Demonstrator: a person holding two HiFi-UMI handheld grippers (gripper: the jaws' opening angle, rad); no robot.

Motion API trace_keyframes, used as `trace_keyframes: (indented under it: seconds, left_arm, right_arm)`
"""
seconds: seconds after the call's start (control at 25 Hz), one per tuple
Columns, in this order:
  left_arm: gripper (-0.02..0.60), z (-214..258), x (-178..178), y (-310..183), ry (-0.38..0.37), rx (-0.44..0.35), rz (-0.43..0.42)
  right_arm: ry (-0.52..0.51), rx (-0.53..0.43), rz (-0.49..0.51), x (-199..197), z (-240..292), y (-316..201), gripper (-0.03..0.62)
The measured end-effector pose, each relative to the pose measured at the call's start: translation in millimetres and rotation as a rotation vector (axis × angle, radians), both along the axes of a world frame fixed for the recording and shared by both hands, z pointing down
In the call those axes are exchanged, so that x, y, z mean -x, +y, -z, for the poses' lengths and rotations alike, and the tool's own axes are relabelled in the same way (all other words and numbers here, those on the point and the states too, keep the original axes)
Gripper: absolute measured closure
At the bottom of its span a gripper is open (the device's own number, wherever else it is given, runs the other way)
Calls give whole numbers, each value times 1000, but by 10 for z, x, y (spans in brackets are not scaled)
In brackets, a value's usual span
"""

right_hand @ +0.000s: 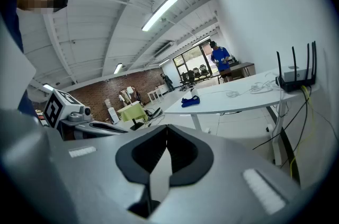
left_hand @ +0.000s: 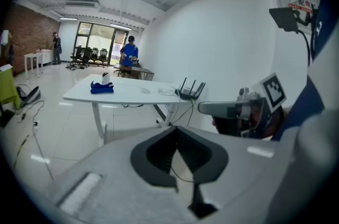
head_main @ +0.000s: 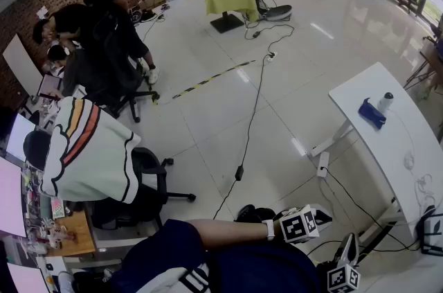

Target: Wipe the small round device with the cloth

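Head view puts me well short of the job. Both grippers are tucked in low by my body, and the table (head_main: 387, 146) with the cloth (head_main: 372, 113) and the device (head_main: 385, 102) is way out ahead of them and off to the right.

The left gripper (left_hand: 177, 135) has its jaws pressed together on nothing. Same story for the right gripper (right_hand: 167, 135): closed and empty.

From the left gripper view the blue cloth sits far ahead and up-left of the jaws, bunched on the tabletop. The little white device is right behind it, maybe touching, I can't tell from here.

So I'd call this the approach step. Nothing's picked up and no wiping has started.

Next move as I see it: get the grippers over to the table, open one set of jaws and pinch the cloth by a fold. The other gripper probably needs to steady the device, since it looks light and tippy.
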State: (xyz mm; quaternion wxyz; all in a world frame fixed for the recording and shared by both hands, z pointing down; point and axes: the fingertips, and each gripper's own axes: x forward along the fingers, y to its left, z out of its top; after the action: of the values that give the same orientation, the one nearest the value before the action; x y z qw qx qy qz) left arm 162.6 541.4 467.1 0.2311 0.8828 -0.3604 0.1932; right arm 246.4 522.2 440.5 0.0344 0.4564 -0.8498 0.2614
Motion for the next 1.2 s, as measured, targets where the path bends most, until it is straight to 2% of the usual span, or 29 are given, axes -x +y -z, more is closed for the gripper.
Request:
trace_keyframes:
  seconds: [0.28, 0.48, 0.64, 0.92, 1.2]
  left_arm:
    - [580, -27, -126, -171, -16, 6, -12]
    - [580, -69, -59, -440, -16, 17, -18]
    - [580, -70, 65, -699, -3, 21, -22]
    - [580, -38, 429, -1200, 7, 25, -9]
    - [580, -60, 820, -1616, 55, 61, -23]
  right_arm:
    - [-5, 11, -9, -120, -24, -178, 583]
    - [-7, 19, -32, -97, -84, -449, 583]
    - [6, 25, -48, 9, -105, -675, 582]
    - [45, 7, -6, 405, -116, -1201, 583]
    - [83, 52, -36, 778, -161, -1552, 582]
